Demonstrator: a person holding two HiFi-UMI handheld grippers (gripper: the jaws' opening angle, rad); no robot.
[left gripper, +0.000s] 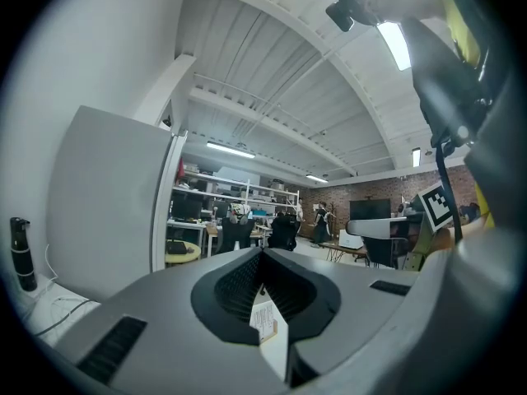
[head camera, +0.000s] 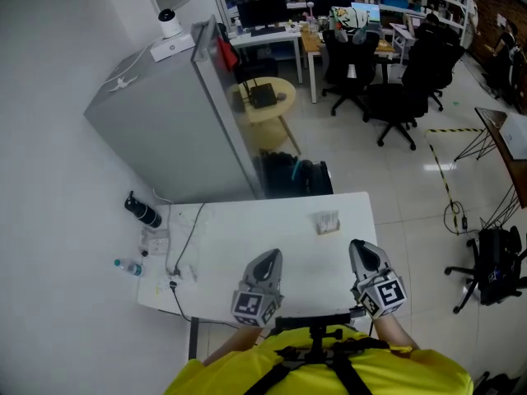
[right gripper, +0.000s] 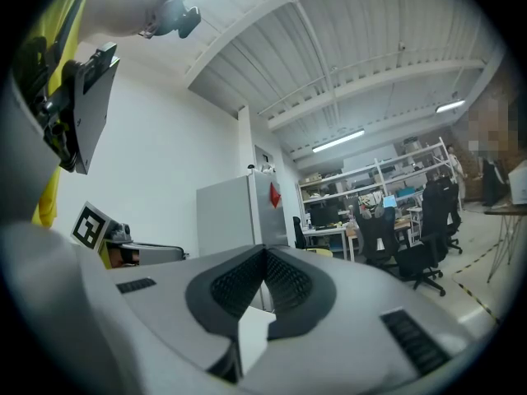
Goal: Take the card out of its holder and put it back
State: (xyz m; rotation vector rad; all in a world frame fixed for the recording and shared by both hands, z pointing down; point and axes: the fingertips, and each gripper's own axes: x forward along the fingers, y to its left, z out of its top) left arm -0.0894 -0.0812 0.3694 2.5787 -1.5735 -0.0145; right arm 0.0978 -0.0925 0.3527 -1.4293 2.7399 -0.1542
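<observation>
At the lower middle of the head view, both tongs hang over the near edge of the white worktop, side by side and well apart. The left tongs sit left of centre, the right tongs right of centre, each with its marker cube toward the person. Both point level, away from the person in the yellow top at the bottom edge.

In the left gripper view the two grey jaws meet at their tips, closed on nothing. The right gripper view shows the same: jaws together, nothing between the ribbed pads.

The card stands upright in its holder on the far right part of the worktop, above and between the two tongs in the frame and nearer the right one. Neither tongs touches it. Through the gap under the closed left jaws, the card shows as a pale printed sheet in a brownish base.

A thin dark cable runs across the left part of the worktop. At that left edge are a black bottle and a clear water bottle; whether they rest on the worktop I cannot tell. Beyond the worktop, in the upper left, stands a tall grey cabinet with a small white camera on top. Black office chairs and desks fill the upper right.
</observation>
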